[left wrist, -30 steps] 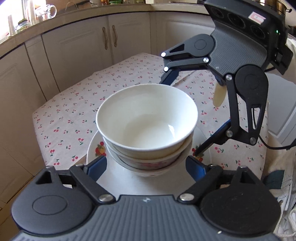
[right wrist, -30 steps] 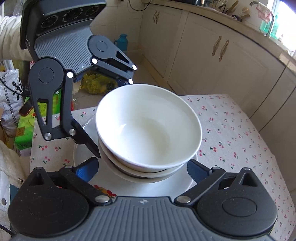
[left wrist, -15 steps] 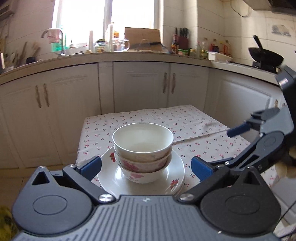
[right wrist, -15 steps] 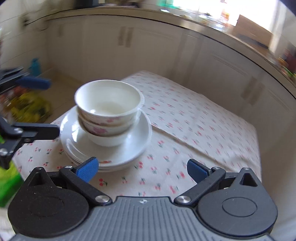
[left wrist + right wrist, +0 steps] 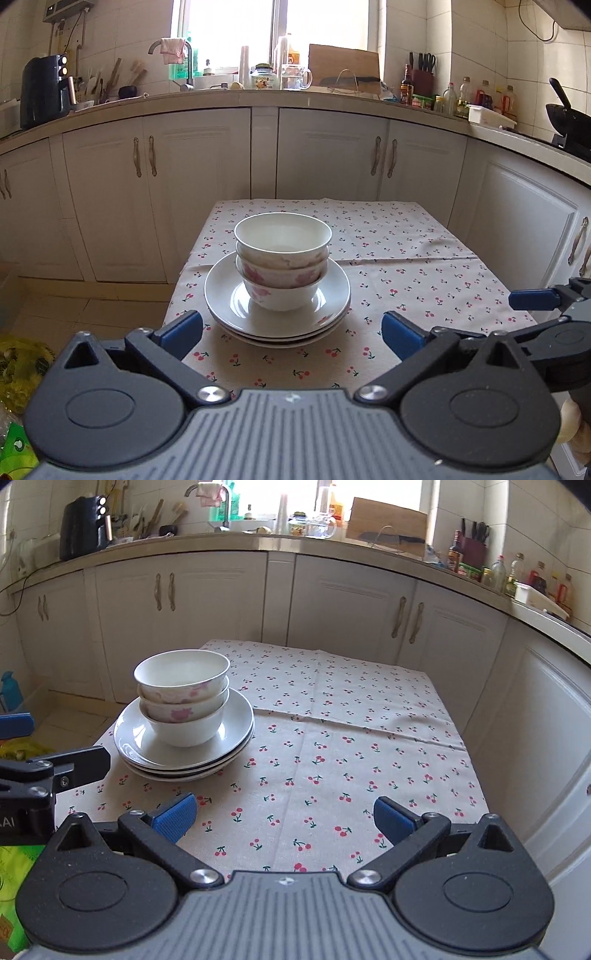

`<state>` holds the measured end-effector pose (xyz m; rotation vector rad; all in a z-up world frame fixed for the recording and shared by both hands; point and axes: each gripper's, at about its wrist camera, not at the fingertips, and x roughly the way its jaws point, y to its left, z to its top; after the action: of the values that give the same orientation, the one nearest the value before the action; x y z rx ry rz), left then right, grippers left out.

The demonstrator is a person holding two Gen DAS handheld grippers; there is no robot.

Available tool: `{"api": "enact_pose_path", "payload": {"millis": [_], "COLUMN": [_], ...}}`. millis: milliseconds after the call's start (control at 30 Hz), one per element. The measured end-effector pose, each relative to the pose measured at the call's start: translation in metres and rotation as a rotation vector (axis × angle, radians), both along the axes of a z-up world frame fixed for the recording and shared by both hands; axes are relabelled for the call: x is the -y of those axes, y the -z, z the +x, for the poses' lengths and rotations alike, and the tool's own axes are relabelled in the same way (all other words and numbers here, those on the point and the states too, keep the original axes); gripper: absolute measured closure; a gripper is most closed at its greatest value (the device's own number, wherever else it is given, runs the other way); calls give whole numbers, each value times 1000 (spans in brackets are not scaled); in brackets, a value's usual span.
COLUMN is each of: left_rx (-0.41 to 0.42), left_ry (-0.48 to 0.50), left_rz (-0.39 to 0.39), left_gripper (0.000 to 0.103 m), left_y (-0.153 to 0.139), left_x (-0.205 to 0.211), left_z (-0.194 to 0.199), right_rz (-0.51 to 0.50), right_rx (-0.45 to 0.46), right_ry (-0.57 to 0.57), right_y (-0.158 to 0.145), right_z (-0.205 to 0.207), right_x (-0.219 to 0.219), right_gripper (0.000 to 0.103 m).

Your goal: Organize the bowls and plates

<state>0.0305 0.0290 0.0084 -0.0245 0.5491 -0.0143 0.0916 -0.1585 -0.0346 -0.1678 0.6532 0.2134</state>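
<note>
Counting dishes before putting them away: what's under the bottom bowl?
The bottom bowl sits on stacked plates; three rims seem visible. The cherry tablecloth lies underneath. Anything between the plates is hidden.

Three bowls (image 5: 282,258) sit nested upright in one stack, the top one plain white inside and empty, the lower two showing pink flower prints on their outer walls. The stack rests in the middle of a pile of white plates (image 5: 277,310), which lies flat near the left front corner of the cherry-print tablecloth (image 5: 406,280).
</note>
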Motion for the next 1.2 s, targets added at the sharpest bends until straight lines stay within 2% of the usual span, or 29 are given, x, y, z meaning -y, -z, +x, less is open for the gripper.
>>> {"api": "enact_pose_path", "payload": {"millis": [167,1200], "left_rx": [7,27], "left_ry": [-14,-40], "left_rz": [25,7], "left_gripper": [1,1], "left_y": [-2,-6], "left_x": [5,4], "left_z": [-4,-13], "right_rz": [6,-6], "right_rx": [22,62], "right_ry": [19,42], "right_y": [-3,-9], "right_z": [-5,-12], "right_x": [2,-1], "right_gripper": [0,0]}}
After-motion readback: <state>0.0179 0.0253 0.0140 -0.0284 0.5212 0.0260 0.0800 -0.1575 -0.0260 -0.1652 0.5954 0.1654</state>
